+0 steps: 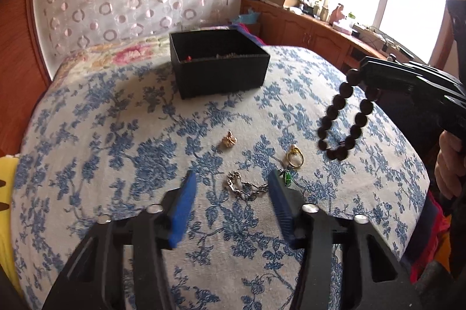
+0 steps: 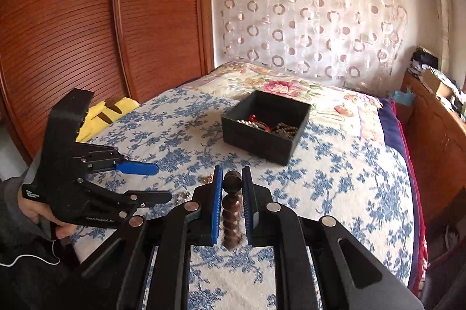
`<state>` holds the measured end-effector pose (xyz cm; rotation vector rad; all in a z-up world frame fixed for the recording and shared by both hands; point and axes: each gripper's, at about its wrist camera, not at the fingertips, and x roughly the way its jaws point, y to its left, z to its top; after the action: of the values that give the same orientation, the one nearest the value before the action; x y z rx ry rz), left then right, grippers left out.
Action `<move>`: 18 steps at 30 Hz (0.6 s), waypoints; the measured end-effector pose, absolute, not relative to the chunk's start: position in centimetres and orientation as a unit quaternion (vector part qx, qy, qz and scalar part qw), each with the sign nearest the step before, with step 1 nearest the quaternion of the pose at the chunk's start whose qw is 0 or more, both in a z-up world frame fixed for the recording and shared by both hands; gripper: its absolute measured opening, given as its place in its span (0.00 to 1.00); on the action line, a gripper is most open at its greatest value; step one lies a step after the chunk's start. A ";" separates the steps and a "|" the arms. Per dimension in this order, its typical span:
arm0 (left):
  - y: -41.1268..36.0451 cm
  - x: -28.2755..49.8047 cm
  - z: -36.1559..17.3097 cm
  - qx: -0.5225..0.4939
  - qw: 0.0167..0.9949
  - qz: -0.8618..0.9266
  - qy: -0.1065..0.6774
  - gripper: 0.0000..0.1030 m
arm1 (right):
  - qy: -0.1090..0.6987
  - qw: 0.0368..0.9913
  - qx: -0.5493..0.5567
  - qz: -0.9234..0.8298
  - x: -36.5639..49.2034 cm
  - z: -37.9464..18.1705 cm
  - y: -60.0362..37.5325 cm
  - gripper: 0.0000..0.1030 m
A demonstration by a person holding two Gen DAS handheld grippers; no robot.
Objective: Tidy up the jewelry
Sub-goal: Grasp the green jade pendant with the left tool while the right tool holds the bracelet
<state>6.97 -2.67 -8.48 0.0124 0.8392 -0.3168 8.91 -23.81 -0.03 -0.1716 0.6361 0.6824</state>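
Observation:
My right gripper (image 2: pixel 232 179) is shut on a dark wooden bead bracelet (image 2: pixel 231 215); in the left wrist view the bracelet (image 1: pixel 345 117) hangs from that gripper (image 1: pixel 367 74) above the bed. My left gripper (image 1: pixel 231 181) is open and empty, low over a silver chain (image 1: pixel 243 187). Next to the chain lie a gold ring (image 1: pixel 294 158), a small green piece (image 1: pixel 287 177) and a gold charm (image 1: pixel 228 139). The black jewelry box (image 1: pixel 218 62) stands open farther back; it holds pearls, red and brown beads (image 2: pixel 269 126).
The blue-flowered bedspread (image 1: pixel 116 149) covers the bed. A yellow cloth (image 2: pixel 109 110) lies at its left edge by the wooden wardrobe (image 2: pixel 87 33). A wooden cabinet (image 1: pixel 305 30) with clutter runs under the window on the right.

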 end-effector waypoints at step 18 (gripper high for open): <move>-8.6 7.9 -10.1 0.062 0.882 -0.200 0.423 0.16 | 0.329 0.894 -0.062 0.297 9.9 -2.4 -26.7 0.14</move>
<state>7.90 -8.62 -10.15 0.1289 0.8801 -0.4175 9.91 -26.73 -2.44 -0.1293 0.6816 0.6157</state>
